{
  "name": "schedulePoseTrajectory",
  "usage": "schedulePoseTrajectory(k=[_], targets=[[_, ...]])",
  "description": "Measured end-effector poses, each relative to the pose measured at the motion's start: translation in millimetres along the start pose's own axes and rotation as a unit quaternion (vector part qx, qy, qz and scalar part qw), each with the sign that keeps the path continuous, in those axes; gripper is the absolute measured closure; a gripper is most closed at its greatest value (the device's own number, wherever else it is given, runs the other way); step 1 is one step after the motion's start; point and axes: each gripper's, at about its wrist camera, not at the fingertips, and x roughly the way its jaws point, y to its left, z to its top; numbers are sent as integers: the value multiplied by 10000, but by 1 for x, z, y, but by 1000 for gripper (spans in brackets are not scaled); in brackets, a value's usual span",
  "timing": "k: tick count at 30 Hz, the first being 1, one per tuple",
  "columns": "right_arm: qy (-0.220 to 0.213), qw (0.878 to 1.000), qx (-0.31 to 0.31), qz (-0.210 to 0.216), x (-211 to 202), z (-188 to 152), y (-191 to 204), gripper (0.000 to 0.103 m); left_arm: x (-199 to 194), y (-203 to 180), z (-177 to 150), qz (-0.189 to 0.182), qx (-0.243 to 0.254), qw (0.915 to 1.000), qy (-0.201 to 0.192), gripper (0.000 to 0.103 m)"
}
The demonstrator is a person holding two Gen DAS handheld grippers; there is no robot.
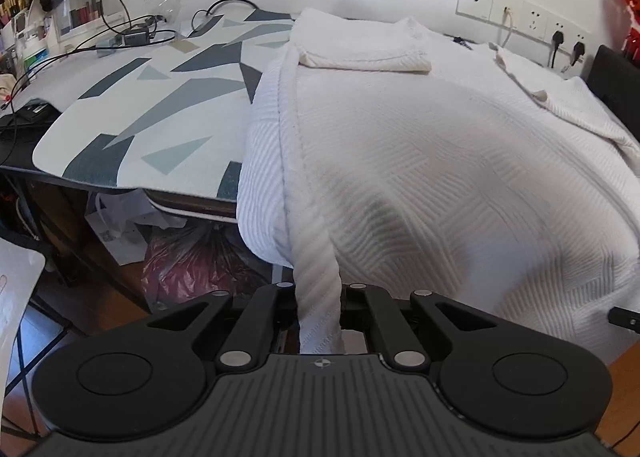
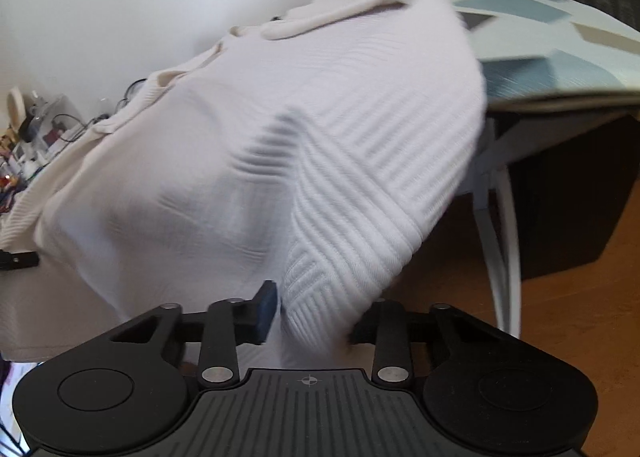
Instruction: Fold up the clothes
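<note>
Garment: white knit top [image 1: 420, 145], herringbone rib, spread over counter [image 1: 132, 125] edge, near hem hanging off toward the floor; folded sleeve or panel lying across its far end, near wall sockets [image 1: 516, 17].
Left claw [image 1: 318, 297]: clamped shut on a bunched strip of the garment's left edge; fabric runs taut from pads up along that side. Likely pinned there to fix one corner for the fold.
Right claw [image 2: 312, 313]: cloth sitting between the fingers, blue pad [image 2: 267, 307] on one side, other finger hidden behind fabric at garment's lower right corner. Gap visible beside the blue pad, so can't confirm a firm pinch; frame blurred.
Hold logic: both corners of the near hem taken at once, presumably to lift that edge level and carry it over the garment's body without skew.
Stage: judged early in fold, grip setup on hem, body not yet doubled over.
Risk: thick knit bunched in right claw could slip if only partly caught; overhang weight pulling garment off counter edge.
Clutter: cables [image 1: 120, 17] and cosmetics left of garment, well apart.
</note>
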Motion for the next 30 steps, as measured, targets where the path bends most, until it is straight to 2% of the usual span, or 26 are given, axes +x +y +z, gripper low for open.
schedulePoseTrajectory(k=[2,3,6,11,14,18,24,30], targets=[[49,9999,-65,82,-1,4,16,88,-5,5,3,-149,-196,9997,2,98],[65,9999,-82,127,-2,7,23,90,-7,8,4,-223,-294,9993,4,98],[-42,9993,139,333,-20,20,34,92,-20,16,8,-532,-524,9971,-152,99],[-768,9941,578,512,-76,30,32,92,-43,36,13,-911,-1167,9876,-530,99],[-1038,9900,804,510,-100,42,26,93,-55,42,12,-1054,-1295,9838,-659,99],[-1204,9865,964,558,-120,56,20,93,-65,49,4,-1167,-1550,9793,-584,99],[-1365,9832,999,686,-133,55,19,93,-85,48,-3,-1232,-1680,9762,-603,99],[-1889,9702,1161,973,-152,68,19,93,-99,50,37,-1219,-1983,9657,-1152,99]])
